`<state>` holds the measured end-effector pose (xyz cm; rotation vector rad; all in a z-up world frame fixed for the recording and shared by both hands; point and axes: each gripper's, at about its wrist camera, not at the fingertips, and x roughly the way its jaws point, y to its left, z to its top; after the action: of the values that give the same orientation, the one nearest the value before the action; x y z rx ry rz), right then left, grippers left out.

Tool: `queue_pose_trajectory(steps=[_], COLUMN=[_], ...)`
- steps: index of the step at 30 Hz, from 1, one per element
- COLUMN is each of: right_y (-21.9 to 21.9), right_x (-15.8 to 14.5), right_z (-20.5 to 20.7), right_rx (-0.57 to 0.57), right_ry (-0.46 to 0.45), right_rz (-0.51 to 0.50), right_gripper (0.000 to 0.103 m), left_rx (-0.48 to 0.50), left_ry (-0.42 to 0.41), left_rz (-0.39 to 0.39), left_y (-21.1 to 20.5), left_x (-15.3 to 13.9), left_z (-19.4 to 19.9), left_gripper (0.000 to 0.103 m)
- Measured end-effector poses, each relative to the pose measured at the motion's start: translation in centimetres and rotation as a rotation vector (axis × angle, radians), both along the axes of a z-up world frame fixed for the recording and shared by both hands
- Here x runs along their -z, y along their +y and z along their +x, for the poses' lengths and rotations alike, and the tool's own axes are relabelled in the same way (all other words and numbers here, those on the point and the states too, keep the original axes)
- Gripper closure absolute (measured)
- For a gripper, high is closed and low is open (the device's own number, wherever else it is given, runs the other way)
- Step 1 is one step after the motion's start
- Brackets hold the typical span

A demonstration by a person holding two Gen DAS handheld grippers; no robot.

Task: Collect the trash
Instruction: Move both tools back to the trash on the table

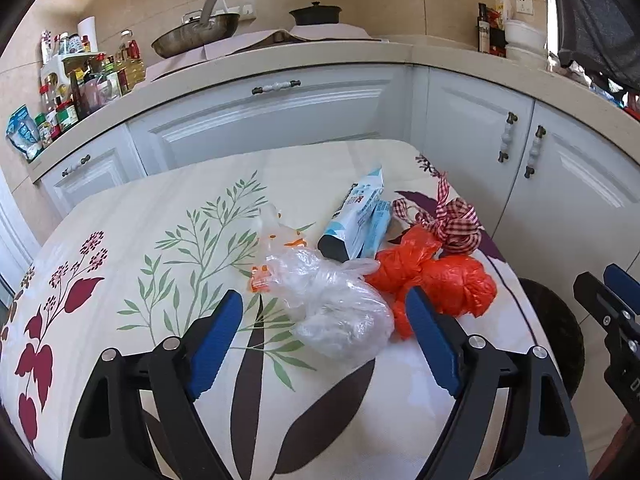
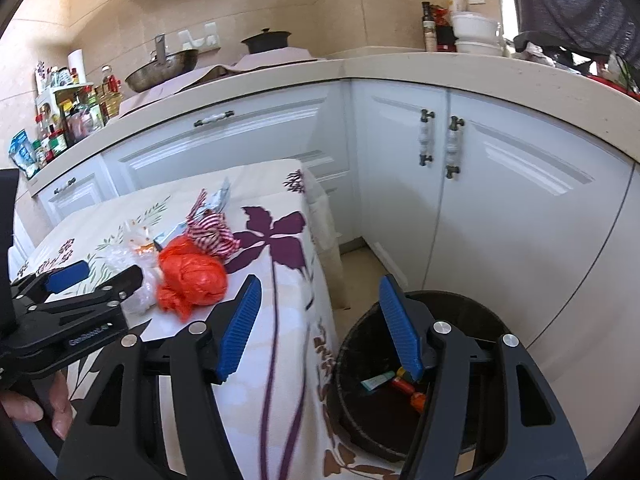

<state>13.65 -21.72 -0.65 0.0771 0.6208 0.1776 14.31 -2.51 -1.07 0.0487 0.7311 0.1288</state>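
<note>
On the flowered tablecloth (image 1: 120,216) lies a pile of trash: a crumpled clear plastic bag (image 1: 340,320), an orange plastic bag (image 1: 440,280), a red checked ribbon (image 1: 452,220), a blue-white carton (image 1: 356,216) and a small orange wrapper (image 1: 260,276). My left gripper (image 1: 324,296) is open. The clear bag lies between its blue pads, and neither pad presses on it. My right gripper (image 2: 320,280) is open and empty, over the table's right edge and a dark bin (image 2: 340,360) that holds a few pieces of trash. The orange bag (image 2: 192,276) lies to its left.
White cabinets (image 2: 520,208) and a beige countertop (image 1: 320,56) run behind and to the right of the table. On the counter stand a wok (image 1: 196,32), a black pot (image 1: 316,14) and several bottles (image 1: 80,84). The bin stands on the floor between table and cabinets.
</note>
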Motion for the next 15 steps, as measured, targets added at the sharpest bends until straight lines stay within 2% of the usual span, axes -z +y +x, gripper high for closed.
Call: queue_pose_trajectory(steps=[6, 8, 9, 15], right_y=[0.4, 0.5, 0.6, 1.5], right_x=[-0.2, -0.2, -0.2, -0.4], right_z=[0.0, 0.2, 0.4, 0.9], right_rx=[-0.009, -0.014, -0.016, -0.043], right_ry=[0.007, 0.009, 0.010, 0.012], right_rz=[-0.005, -0.007, -0.007, -0.010], right_gripper=[0.043, 0.043, 0.042, 0.042], left_rx=[0.018, 0.032, 0.038, 0.056], left_ry=[0.062, 0.080, 0.089, 0.076], left_rz=[-0.029, -0.053, -0.061, -0.070], left_y=[0.6, 0.7, 0.8, 1.0], left_x=[1.2, 1.4, 1.5, 1.4], left_z=[1.0, 1.2, 1.3, 1.0], left_gripper=[0.024, 0.041, 0.045, 0.051])
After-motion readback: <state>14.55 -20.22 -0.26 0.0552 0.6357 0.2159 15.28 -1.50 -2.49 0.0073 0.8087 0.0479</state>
